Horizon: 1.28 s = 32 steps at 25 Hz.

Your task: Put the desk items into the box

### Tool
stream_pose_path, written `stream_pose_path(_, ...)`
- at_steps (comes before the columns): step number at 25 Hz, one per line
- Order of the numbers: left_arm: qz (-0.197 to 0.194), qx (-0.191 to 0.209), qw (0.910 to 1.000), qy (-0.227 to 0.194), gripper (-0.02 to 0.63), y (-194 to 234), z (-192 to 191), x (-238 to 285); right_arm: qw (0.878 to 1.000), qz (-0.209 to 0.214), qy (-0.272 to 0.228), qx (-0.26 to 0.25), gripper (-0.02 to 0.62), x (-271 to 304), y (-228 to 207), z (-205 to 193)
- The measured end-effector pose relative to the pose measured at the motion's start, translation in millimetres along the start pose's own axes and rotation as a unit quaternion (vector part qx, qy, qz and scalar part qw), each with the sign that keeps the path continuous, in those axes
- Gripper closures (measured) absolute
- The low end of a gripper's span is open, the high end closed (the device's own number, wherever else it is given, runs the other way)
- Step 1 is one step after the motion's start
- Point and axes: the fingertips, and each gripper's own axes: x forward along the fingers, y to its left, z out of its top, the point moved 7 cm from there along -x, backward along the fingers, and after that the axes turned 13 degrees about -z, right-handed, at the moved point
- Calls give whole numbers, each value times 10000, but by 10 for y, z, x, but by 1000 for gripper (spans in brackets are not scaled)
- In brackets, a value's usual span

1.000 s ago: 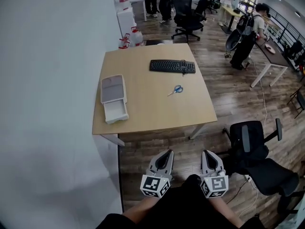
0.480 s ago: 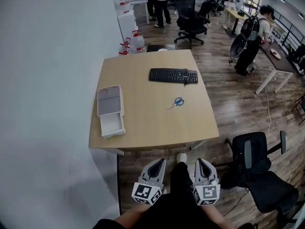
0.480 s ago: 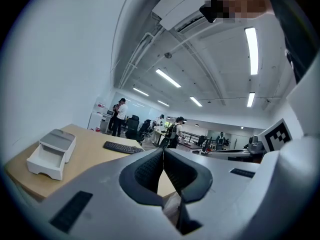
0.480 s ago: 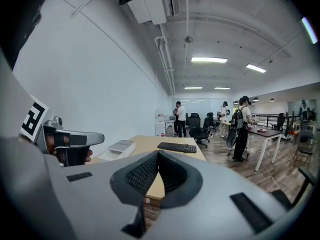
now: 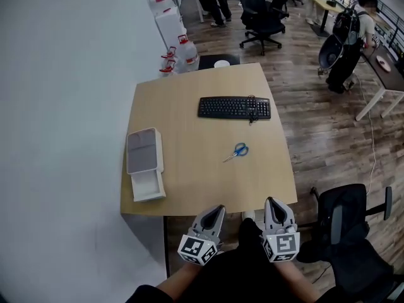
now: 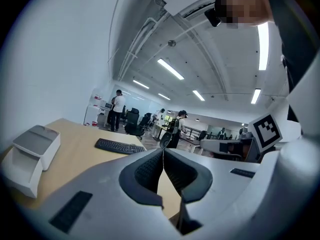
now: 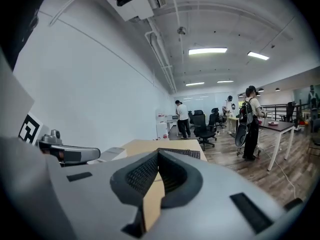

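Only the head view takes in the whole bench (image 5: 189, 169) from above, and only there do we see the scissors (image 5: 237, 151). Neither gripper view shows them. The left gripper view looks low across the bench and catches the box (image 6: 31, 153) at its left and the keyboard (image 6: 120, 146) beyond. The right gripper view gives just a strip of the keyboard (image 7: 183, 153) over its jaws.

Nearest us, the left hand-held gripper (image 5: 218, 209) and the right hand-held gripper (image 5: 273, 202) hang side by side just short of the bench's near edge. Each has its jaws pressed together at the tips, with nothing between them, and touches nothing.

On the bench we count one box (image 5: 144, 163), by the left edge toward the near left corner, its white drawer drawn out toward the near edge. We count one pair of scissors, right of the middle and well apart from the box. One keyboard (image 5: 233, 107) lies farther back, toward the far right corner.
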Motion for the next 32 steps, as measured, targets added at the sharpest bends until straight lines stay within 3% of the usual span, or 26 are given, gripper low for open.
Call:
stream_pose_path(9,494,16,9971,586,589,689,-110,1040,9988,200,402,193,535,845,-624,-28)
stream_pose_path(17,362,115,9888,1443,588,1232,-383,1939,9929,875,809,-49,535,1483,-830,-104)
stream_pose_path(24,246,181,9758,2164,558,1673,-652,2456,9887,1099,1018,98,535,1820,-937,-190)
stream_pose_path(26,151,169,9707,2393,513,1770,-744,2591,9877,1199,991,151,535,1876,-956,-197)
stream_pose_path(32,57,279,9513,3068,505,2034,-1044,2908,9866,1140,1131,282,535,2065,-1107,-253)
